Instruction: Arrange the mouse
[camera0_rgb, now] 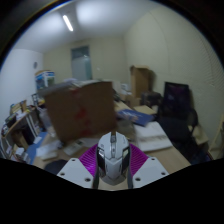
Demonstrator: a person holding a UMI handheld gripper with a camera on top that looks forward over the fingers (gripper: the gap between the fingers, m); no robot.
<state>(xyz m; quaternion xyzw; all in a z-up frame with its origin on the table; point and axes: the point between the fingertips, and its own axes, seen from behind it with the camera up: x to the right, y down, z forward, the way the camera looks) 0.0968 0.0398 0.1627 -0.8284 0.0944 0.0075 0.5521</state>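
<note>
Gripping a white-and-grey mouse [112, 153] between its two purple pads [90, 160], my gripper [112, 165] holds the device raised above a cluttered wooden desk [172, 158]. Both fingers press against the mouse's sides, its nose pointing ahead toward a large cardboard box [80, 108] just beyond. To the right of the box stands a black office chair [178, 105], with papers [152, 135] spread on the desk.
</note>
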